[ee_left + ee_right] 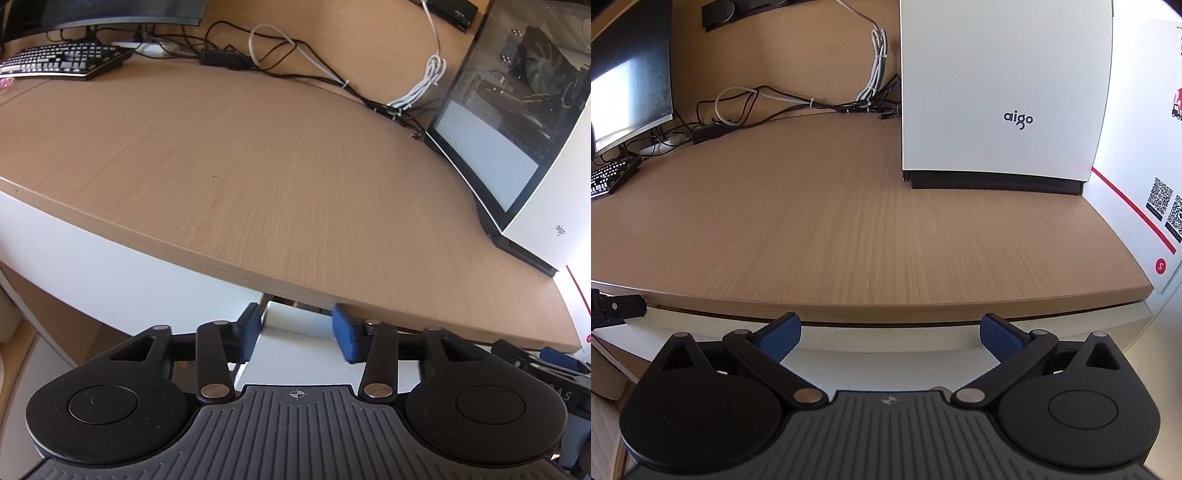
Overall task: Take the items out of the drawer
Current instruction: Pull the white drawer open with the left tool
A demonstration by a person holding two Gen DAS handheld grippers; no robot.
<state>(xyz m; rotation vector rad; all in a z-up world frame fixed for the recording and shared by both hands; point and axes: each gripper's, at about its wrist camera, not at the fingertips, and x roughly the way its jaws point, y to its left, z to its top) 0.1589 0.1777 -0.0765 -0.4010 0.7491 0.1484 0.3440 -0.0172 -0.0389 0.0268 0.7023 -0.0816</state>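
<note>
At the far left of the wooden counter (258, 166) sits a black keyboard (62, 61) with pale keys, under the bottom edge of a dark monitor (122, 11). Next to them, going right, a mess of black cables (258, 55) and a white cord (417, 88) runs along the back. Further right stands a white computer case (1004, 88) with a see-through side (you can see a fan inside). A white board with red marks (1145, 184) leans at the far right. Both claws hang just in front of the counter's front edge, lower than its top. The left claw (297, 334) is partly open, with a white surface showing in the gap between its blue pads (347, 336) and nothing pinched. The right claw (890, 338) is spread wider, and it holds nothing too. The drawer (886, 338) is the white front just under the counter edge, right ahead of the right claw. Only a thin dark gap shows above it, so I cannot tell what is inside.
</note>
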